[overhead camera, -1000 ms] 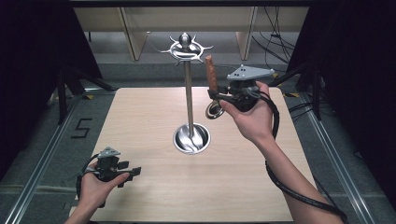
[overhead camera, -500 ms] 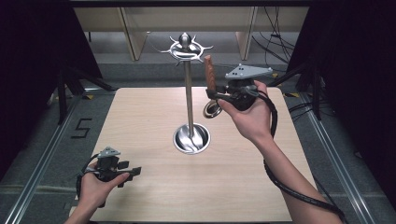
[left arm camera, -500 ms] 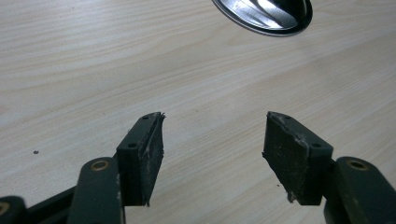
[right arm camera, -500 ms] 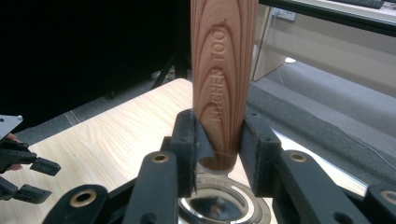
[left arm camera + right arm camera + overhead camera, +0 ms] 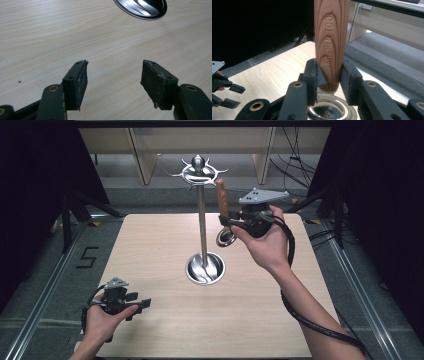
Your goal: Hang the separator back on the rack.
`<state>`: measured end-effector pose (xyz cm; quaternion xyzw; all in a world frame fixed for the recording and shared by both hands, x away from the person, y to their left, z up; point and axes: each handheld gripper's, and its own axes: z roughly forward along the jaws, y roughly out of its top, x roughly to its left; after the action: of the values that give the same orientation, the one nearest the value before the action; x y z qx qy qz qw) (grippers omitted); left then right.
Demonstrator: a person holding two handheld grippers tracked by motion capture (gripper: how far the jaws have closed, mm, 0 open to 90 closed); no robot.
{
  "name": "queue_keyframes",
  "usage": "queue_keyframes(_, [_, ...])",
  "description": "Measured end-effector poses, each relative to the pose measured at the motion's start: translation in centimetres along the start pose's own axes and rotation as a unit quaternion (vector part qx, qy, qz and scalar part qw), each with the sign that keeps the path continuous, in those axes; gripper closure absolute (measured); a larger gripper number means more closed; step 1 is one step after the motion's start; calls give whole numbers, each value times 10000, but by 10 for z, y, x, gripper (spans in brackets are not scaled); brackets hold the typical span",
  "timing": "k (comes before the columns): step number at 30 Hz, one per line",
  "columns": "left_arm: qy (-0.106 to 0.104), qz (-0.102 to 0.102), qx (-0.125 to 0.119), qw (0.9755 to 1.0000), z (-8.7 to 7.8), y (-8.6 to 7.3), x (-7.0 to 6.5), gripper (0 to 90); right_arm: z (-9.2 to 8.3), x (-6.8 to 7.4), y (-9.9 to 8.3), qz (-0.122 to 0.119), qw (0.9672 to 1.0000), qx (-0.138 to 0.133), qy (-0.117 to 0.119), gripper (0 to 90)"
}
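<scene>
A steel utensil stand (image 5: pixel 201 215) rises from a round base (image 5: pixel 205 268) at the table's middle, with a ring of hooks (image 5: pixel 198 170) at its top. My right gripper (image 5: pixel 225 221) is raised to the right of the pole, shut on a kitchen tool with a wooden handle (image 5: pixel 222 199) pointing up and a round metal head (image 5: pixel 225 238) hanging below. In the right gripper view the pads clamp the handle (image 5: pixel 331 42) just above the metal head (image 5: pixel 329 110). My left gripper (image 5: pixel 142 305) rests low at the table's front left, open; its view shows bare wood between the fingers (image 5: pixel 77 82) and the base rim (image 5: pixel 142 8).
The light wooden table (image 5: pixel 165 245) has open room on both sides of the stand. Dark curtains flank it and wooden furniture legs (image 5: pixel 142 155) stand behind. The right gripper's cable (image 5: pixel 310 320) trails along the forearm to the front right.
The right gripper with the tool has shifted very slightly; the left gripper has stayed put.
</scene>
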<state>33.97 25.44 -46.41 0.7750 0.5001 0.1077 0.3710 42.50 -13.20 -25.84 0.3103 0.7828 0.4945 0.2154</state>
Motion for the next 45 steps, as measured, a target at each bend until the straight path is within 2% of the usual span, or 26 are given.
queue_keyframes(2, [1, 54, 110, 9999, -1, 1, 0, 372, 1, 0, 2, -66, 10000, 5, 1, 696])
queue_keyframes(4, [5, 43, 84, 10000, -1, 1, 0, 372, 3, 2, 3, 17, 10000, 38, 0, 697])
queue_keyframes(5, [6, 20, 32, 10000, -1, 0, 0, 372, 4, 2, 4, -55, 10000, 9, 14, 696])
queue_keyframes(7, [-35, -23, 47, 10000, -1, 0, 0, 372, 6, 2, 5, -49, 10000, 12, -7, 696])
queue_keyframes(9, [5, 34, 39, 10000, -1, 0, 0, 372, 8, 2, 7, -51, 10000, 26, -11, 696])
queue_keyframes(11, [-5, -99, -48, 9999, 1, 0, -2, 372, 10, 3, 7, 1, 10000, 42, -13, 696])
queue_keyframes(13, [-10, -102, -28, 9999, 1, 0, -2, 372, 12, 2, 7, -1, 10000, 57, 6, 696])
queue_keyframes(15, [7, -85, -60, 9999, 1, 0, -2, 372, 14, 3, 7, 41, 10000, 65, -30, 696])
queue_keyframes(16, [-10, 58, 112, 9999, -2, 1, 0, 372, 15, 3, 7, 89, 9999, 94, -16, 696])
queue_keyframes(17, [-8, 56, 100, 9999, -1, 1, 0, 372, 17, 2, 7, 42, 10000, 66, -20, 695])
queue_keyframes(19, [-18, -6, 43, 10000, 0, 0, -1, 372, 19, 3, 5, 76, 9999, 81, -25, 695])
queue_keyframes(21, [-4, -112, -31, 9999, 1, 0, -2, 372, 21, 2, 4, 8, 10000, 17, -35, 694])
queue_keyframes(23, [11, -84, -60, 9999, 1, 0, -2, 372, 22, 4, 3, 130, 9999, 7, -46, 691])
queue_keyframes(24, [-2, -32, -3, 10000, 0, 0, -1, 372, 23, 3, 2, -61, 10000, 13, -71, 686])
queue_keyframes(25, [1, 64, 77, 9999, -2, 0, 0, 372, 24, 4, 2, -30, 10000, 14, -74, 684])
queue_keyframes(26, [-13, 32, 77, 10000, -1, 0, 0, 372, 24, 4, 1, -26, 10000, -17, -64, 677])
queue_keyframes(31, [-11, 42, 67, 10000, -1, 0, 0, 372, 20, 7, 2, 42, 9998, -109, -139, 600])
queue_keyframes(33, [-15, 39, 80, 10000, -2, 0, 0, 372, 17, 6, 1, -108, 9996, -154, -195, 577])
queue_keyframes(35, [6, 32, 44, 10000, -1, 0, 0, 372, 13, 8, 0, -42, 9996, -171, -221, 558])
queue_keyframes(36, [-2, 36, 68, 10000, -1, 0, 0, 372, 11, 7, 0, -156, 9994, -191, -242, 551])
queue_keyframes(37, [-13, 44, 93, 9999, -2, 0, 0, 372, 9, 8, -2, -103, 9994, -209, -259, 542])
queue_keyframes(39, [-36, -76, -9, 10000, 0, 0, -1, 372, 4, 8, -5, -117, 9993, -165, -305, 533])
queue_keyframes(40, [33, -92, -72, 9999, 0, 0, -1, 372, 1, 8, -7, -149, 9994, -149, -281, 530])
queue_keyframes(43, [16, -111, -91, 9999, 0, 0, -2, 372, -10, 6, -18, -131, 9993, -103, -325, 515])
queue_keyframes(44, [5, 37, 28, 10000, -2, 0, 0, 372, -12, 5, -22, -160, 9993, -85, -332, 511])
queue_keyframes(45, [-4, -61, -57, 10000, -1, 0, -1, 372, -17, 4, -30, -119, 9993, 3, -368, 506])
